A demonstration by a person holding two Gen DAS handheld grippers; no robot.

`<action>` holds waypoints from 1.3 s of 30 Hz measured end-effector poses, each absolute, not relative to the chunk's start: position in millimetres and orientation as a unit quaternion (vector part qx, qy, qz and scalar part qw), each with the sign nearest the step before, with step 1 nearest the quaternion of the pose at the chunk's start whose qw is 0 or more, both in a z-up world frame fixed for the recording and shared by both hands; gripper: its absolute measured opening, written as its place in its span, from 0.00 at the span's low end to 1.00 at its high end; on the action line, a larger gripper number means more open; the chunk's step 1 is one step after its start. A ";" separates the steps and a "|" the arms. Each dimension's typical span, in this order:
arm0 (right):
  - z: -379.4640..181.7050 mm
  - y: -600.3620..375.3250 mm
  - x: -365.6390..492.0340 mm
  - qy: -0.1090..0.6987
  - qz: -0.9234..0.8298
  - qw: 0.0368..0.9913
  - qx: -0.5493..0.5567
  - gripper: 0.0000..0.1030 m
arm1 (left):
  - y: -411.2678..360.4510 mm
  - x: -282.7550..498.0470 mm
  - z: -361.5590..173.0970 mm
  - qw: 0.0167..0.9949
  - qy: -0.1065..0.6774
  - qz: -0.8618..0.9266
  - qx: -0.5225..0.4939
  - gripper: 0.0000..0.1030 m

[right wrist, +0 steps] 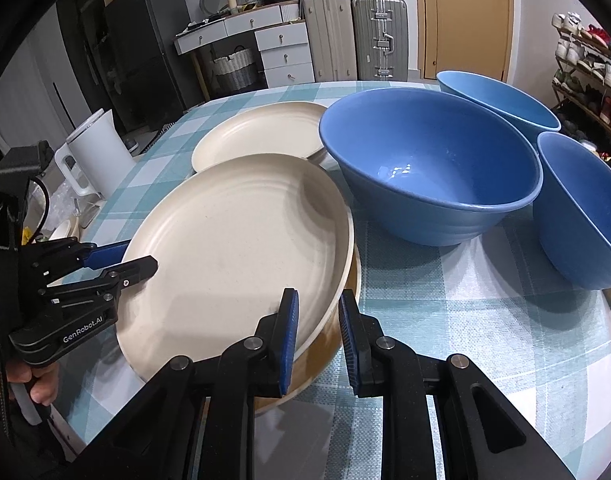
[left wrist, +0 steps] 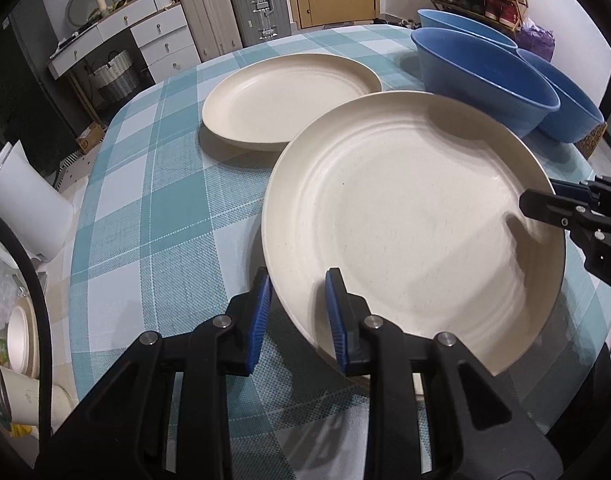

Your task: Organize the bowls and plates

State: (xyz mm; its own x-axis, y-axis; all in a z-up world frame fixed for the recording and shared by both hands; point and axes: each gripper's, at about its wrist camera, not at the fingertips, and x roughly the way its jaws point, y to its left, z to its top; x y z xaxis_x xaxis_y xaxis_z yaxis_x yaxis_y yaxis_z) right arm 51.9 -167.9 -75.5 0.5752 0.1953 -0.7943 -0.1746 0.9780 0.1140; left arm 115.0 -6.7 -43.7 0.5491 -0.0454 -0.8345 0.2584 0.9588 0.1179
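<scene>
Stacking plates — the near cream plate (left wrist: pixel 409 216) is straddled at opposite rims by left gripper (left wrist: pixel 297 312) and right gripper (right wrist: pixel 317 332), jaws narrow, not visibly clamped; it sits tilted on the worktop (left wrist: pixel 153 200). Next: closing both, lifting toward the far plate (left wrist: pixel 289 100).

I see a teal-and-white checked tablecloth (right wrist: pixel 445 320) on the table. Far behind it stand a white drawer unit (right wrist: pixel 283 50), two suitcases (right wrist: pixel 355 38) and a wooden door (right wrist: pixel 463 16); a shoe rack (right wrist: pixel 585 64) stands far right, a white kettle (right wrist: pixel 93 152) left.
</scene>
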 end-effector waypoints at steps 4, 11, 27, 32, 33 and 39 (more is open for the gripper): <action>-78.0 -169.7 51.3 0.451 0.102 0.887 0.010 0.20 | -8.1 114.6 -45.2 0.871 0.468 -0.088 0.120 0.23; -79.7 -166.8 51.0 0.449 0.097 0.888 0.001 0.20 | -10.5 113.9 -47.2 0.870 0.468 -0.087 0.130 0.23; -82.0 -167.9 50.2 0.452 0.088 0.888 0.003 0.24 | -15.4 111.0 -51.3 0.864 0.473 -0.091 0.144 0.29; -82.4 -167.2 49.5 0.453 0.083 0.888 -0.009 0.25 | -14.5 112.8 -52.1 0.865 0.474 -0.092 0.137 0.30; -83.1 -167.5 50.0 0.454 0.083 0.887 -0.009 0.25 | -13.6 113.3 -52.2 0.865 0.475 -0.092 0.137 0.30; -83.9 -168.0 51.1 0.455 0.086 0.886 -0.005 0.25 | -9.0 115.9 -51.9 0.866 0.476 -0.087 0.127 0.32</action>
